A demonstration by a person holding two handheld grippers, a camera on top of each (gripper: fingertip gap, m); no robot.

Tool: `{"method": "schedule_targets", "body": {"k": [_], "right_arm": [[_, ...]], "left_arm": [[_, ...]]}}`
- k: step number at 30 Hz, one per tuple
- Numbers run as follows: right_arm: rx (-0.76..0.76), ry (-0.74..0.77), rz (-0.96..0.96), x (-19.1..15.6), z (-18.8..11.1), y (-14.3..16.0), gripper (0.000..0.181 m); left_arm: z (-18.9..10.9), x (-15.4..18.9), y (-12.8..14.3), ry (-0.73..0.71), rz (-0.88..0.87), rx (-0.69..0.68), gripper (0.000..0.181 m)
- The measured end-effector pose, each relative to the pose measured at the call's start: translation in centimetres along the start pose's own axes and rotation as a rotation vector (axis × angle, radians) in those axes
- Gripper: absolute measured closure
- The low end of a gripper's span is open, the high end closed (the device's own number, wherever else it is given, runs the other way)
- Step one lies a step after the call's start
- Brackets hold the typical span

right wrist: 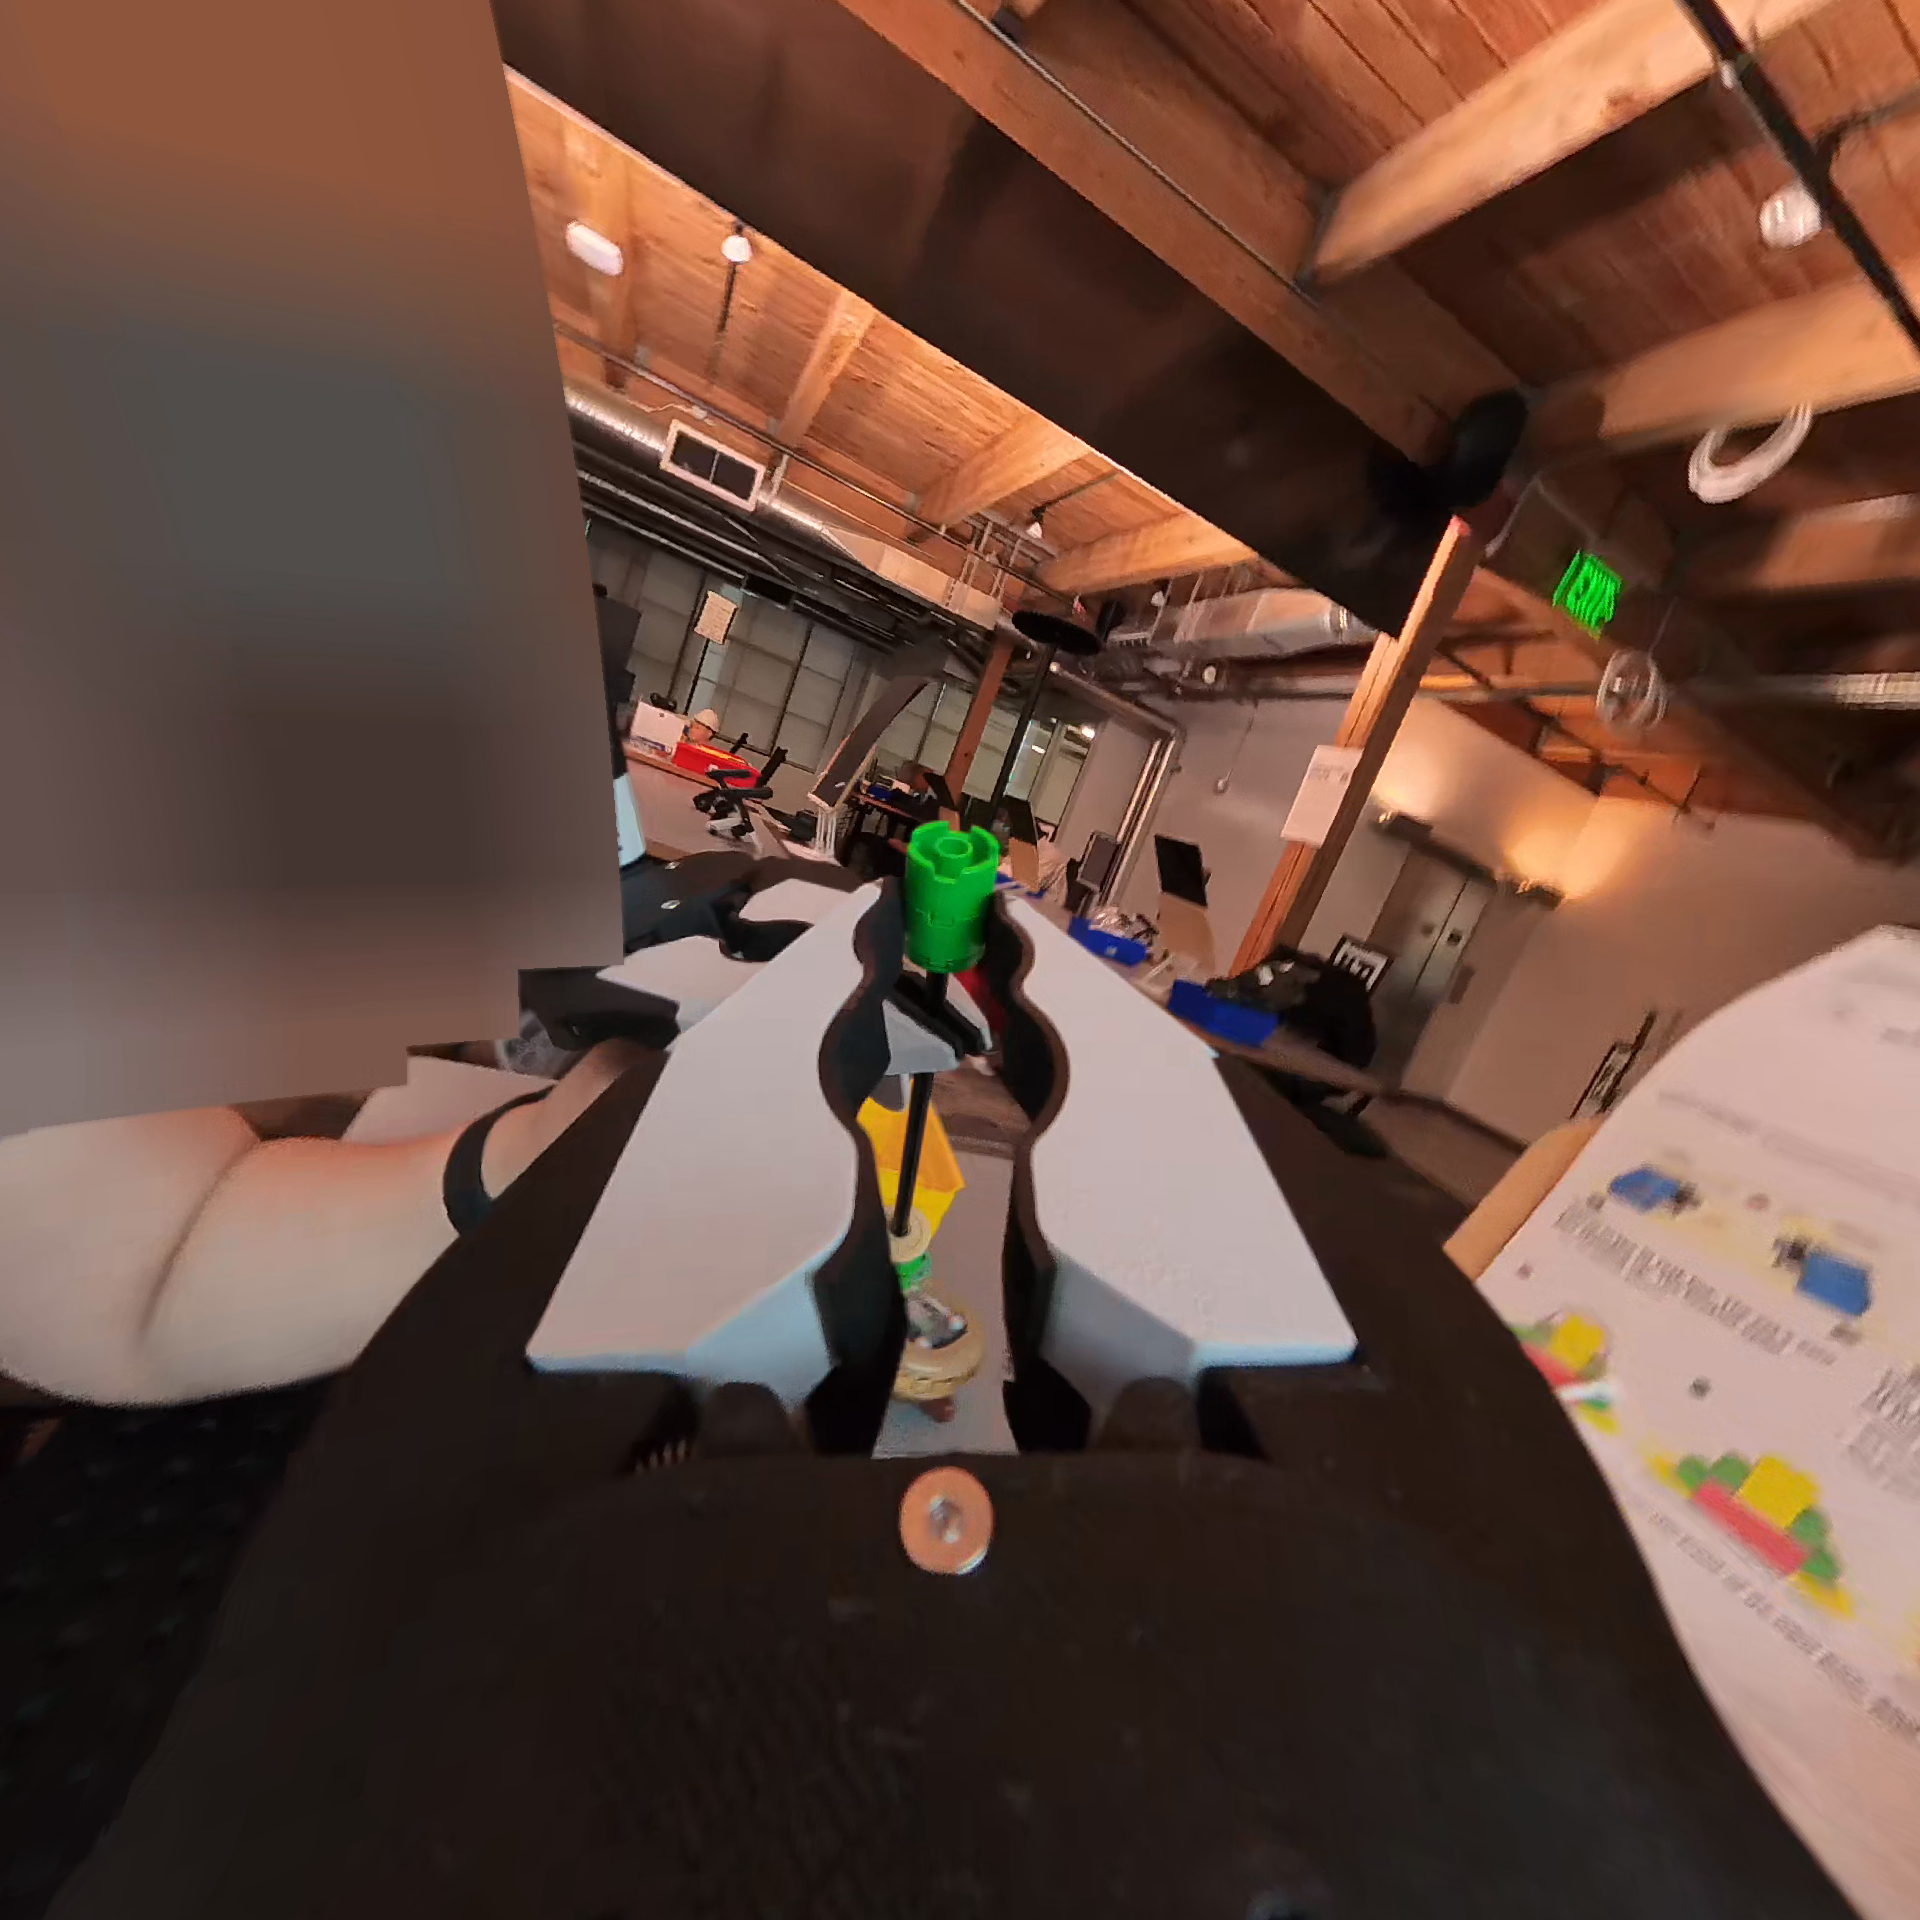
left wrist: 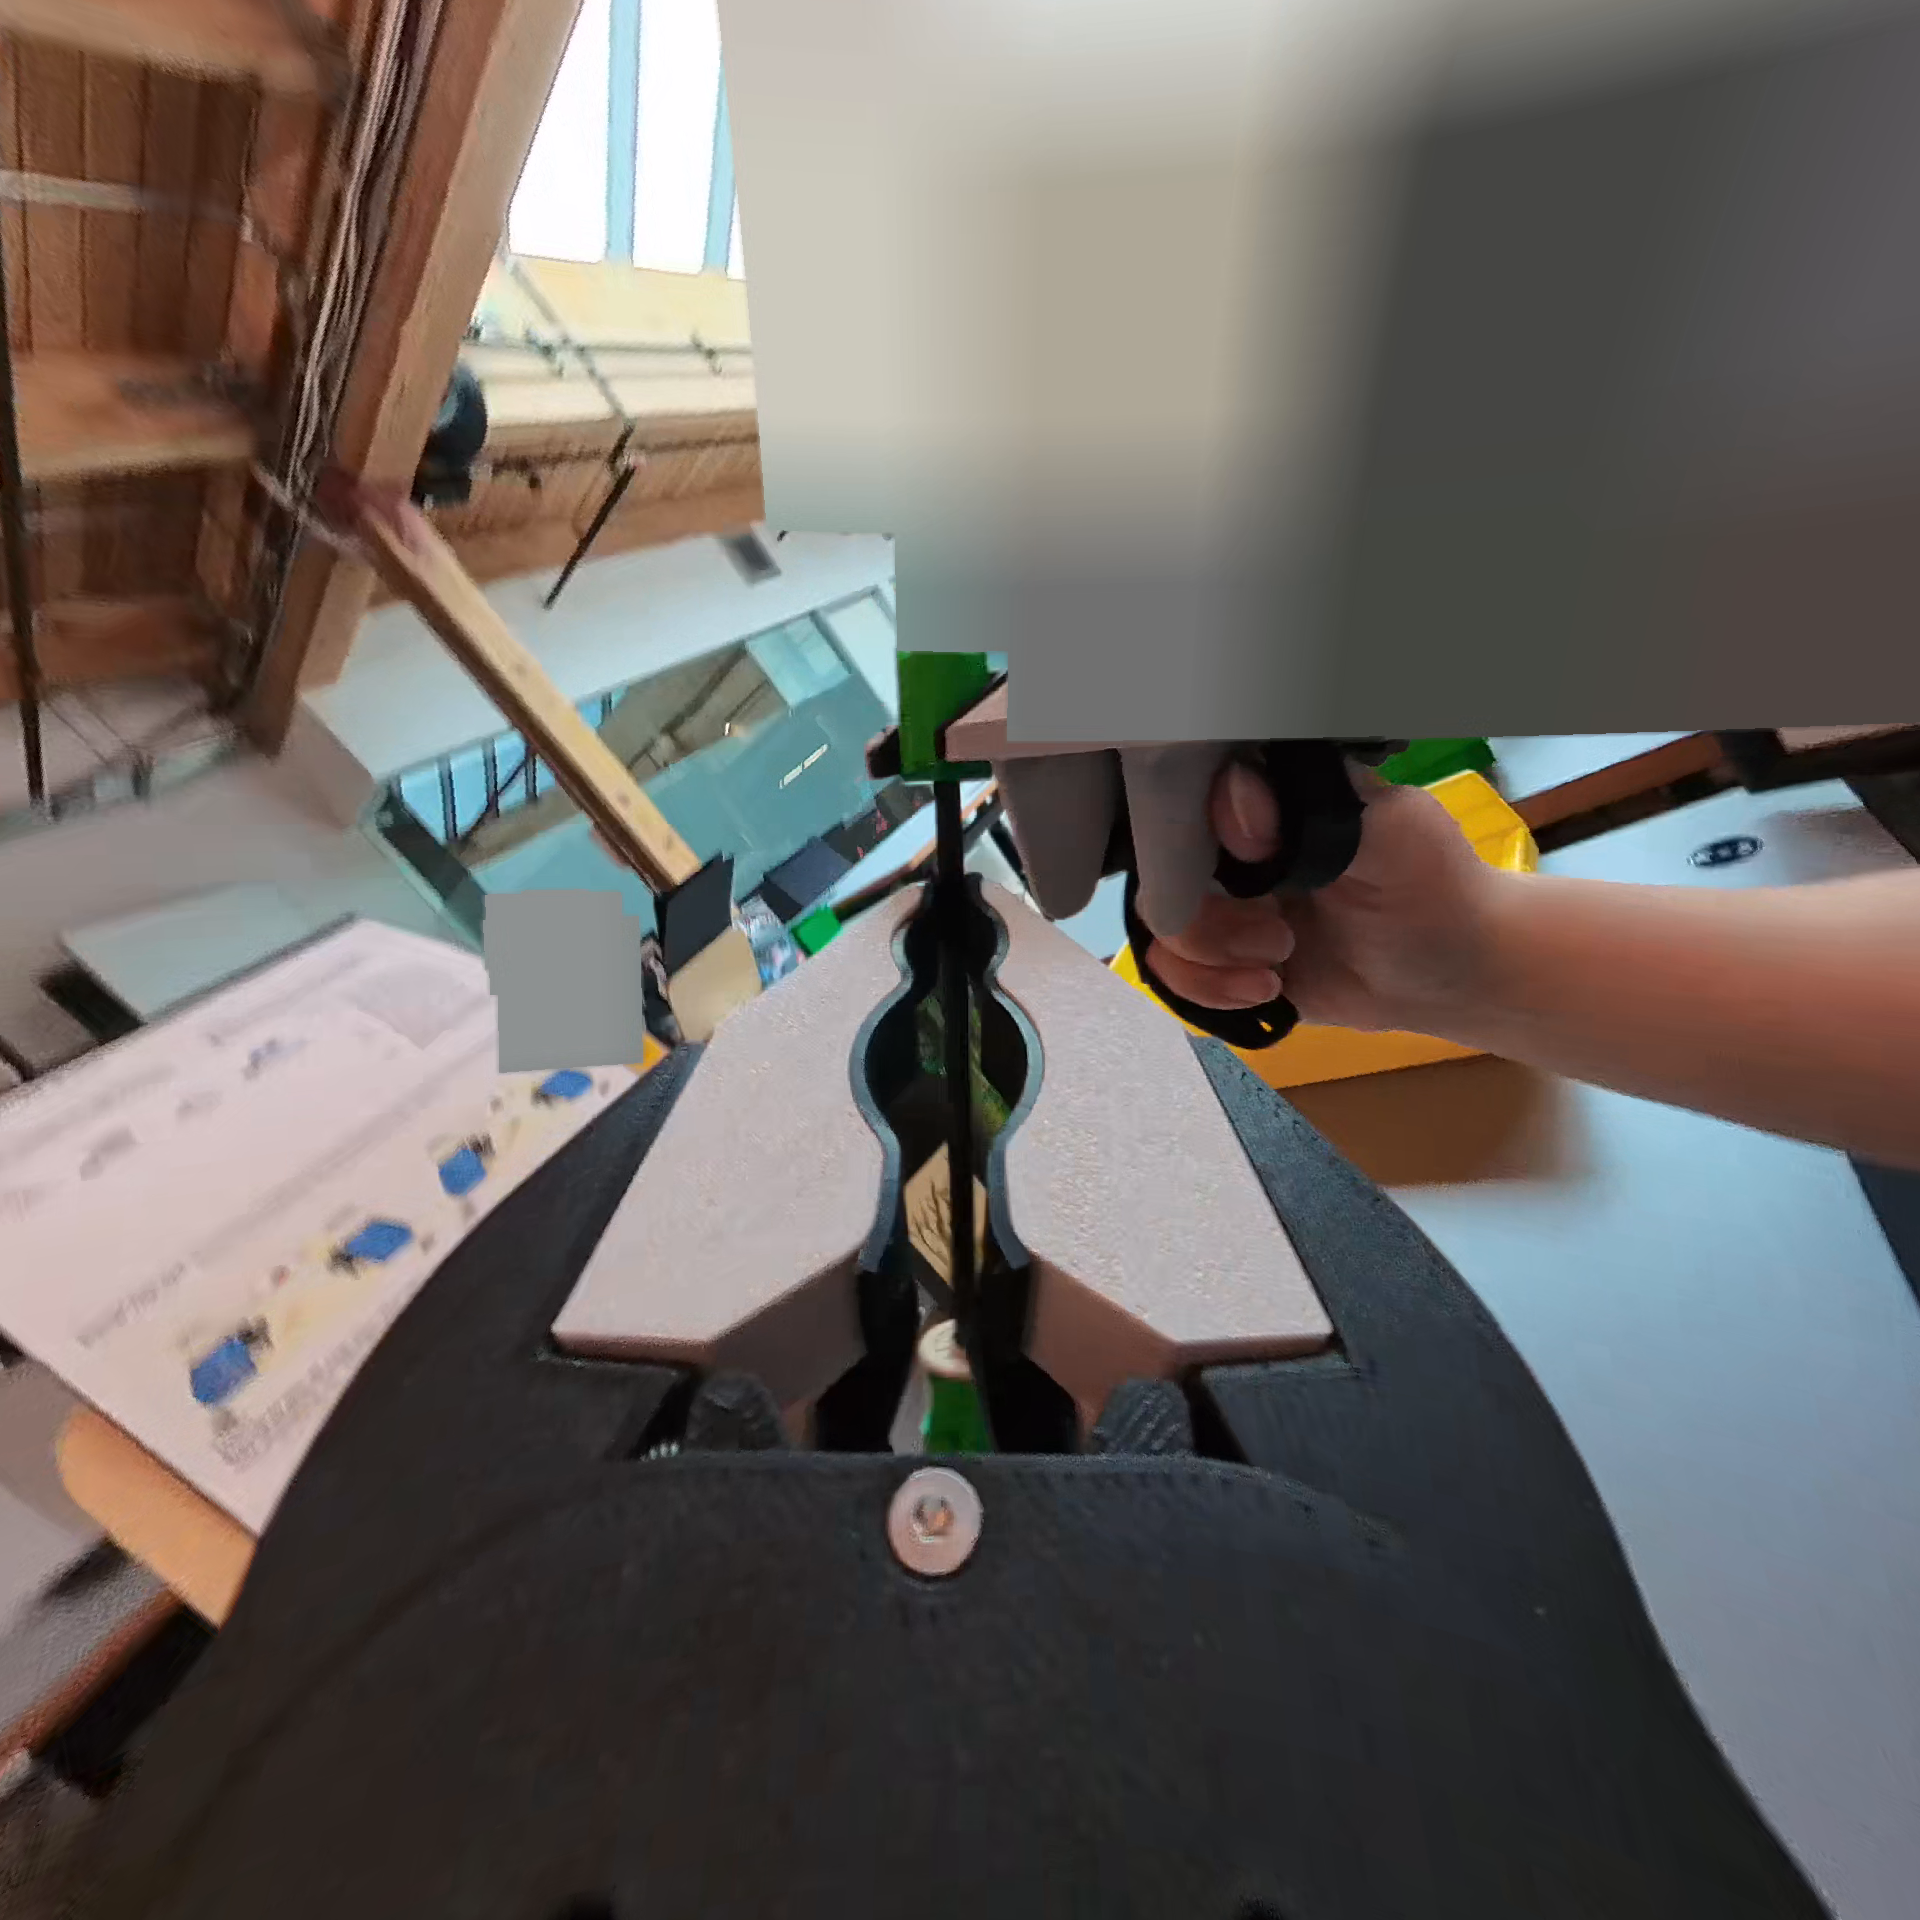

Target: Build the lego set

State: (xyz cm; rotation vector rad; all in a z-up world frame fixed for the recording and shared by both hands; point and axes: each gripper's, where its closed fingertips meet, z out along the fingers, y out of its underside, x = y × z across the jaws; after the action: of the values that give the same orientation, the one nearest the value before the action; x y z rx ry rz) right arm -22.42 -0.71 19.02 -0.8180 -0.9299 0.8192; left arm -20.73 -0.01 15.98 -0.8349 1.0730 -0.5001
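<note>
Two grippers: both raised off the table, meeting on one thin black rod.
Left gripper (left wrist: 951, 914): fingers closed on the black rod (left wrist: 954, 1039), tips pinching it about midway along its length.
Black rod: upright between the left fingers, running from a green piece low in the gap up to the green round brick (left wrist: 940, 717) at its upper end.
Right gripper (right wrist: 940, 914): fingers clamped together on the green round brick (right wrist: 948, 894), stud end showing past the tips.
Right gripper, seen from left wrist view (left wrist: 1039, 821): pinkish finger tips pressed against the green brick on either side; rear part hidden by a blurred patch.
Right hand (left wrist: 1340, 935): wrapped round the black trigger handle of the right gripper.
Lower rod end, right wrist view: small stacked pieces (right wrist: 930, 1340) in tan, green and gold threaded on it; exact shapes too blurred to tell.
Instruction sheet (left wrist: 239, 1174): lying on the table (left wrist: 1662, 1351), left of the left gripper; also at the right edge in right wrist view (right wrist: 1745, 1299).
Yellow bin (left wrist: 1351, 1039): on the table behind the right hand.
</note>
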Motion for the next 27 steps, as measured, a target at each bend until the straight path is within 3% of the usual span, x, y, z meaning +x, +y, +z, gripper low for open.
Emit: {"method": "schedule_targets", "body": {"k": [4, 10, 16, 19, 21, 22, 24, 27], "right_arm": [[0.027, 0.047, 0.258, 2.8, -0.2, 1.6, 0.167], [0.094, 0.027, 0.573, 5.8, -1.5, 2.5, 0.167], [0.082, 0.006, 0.672, 6.3, -1.5, 3.7, 0.168], [0.082, 0.013, 0.714, 6.7, -1.6, 4.2, 0.168], [0.085, 0.011, 0.728, 6.8, -1.7, 4.3, 0.168], [0.08, 0.008, 0.733, 6.8, -1.6, 4.4, 0.168], [0.077, 0.01, 0.734, 6.8, -1.5, 4.6, 0.168], [0.067, -0.014, 0.75, 6.6, -1.5, 4.7, 0.167]], "left_arm": [[0.6, -1.0, 2.2, -0.033, -0.123, -0.088, 0.176], [1.0, -1.0, 4.7, 0.028, -0.337, -0.211, 0.164], [1.2, -0.6, 6.6, 0.084, -0.433, -0.267, 0.18], [1.3, -1.1, 7.2, 0.06, -0.446, -0.262, 0.178], [1.4, -1.2, 7.7, 0.058, -0.461, -0.273, 0.163], [1.4, -1.0, 7.8, 0.078, -0.478, -0.279, 0.163], [1.5, -0.4, 7.8, 0.122, -0.506, -0.276, 0.178], [1.4, -0.2, 7.9, 0.155, -0.558, -0.283, 0.18]]}}
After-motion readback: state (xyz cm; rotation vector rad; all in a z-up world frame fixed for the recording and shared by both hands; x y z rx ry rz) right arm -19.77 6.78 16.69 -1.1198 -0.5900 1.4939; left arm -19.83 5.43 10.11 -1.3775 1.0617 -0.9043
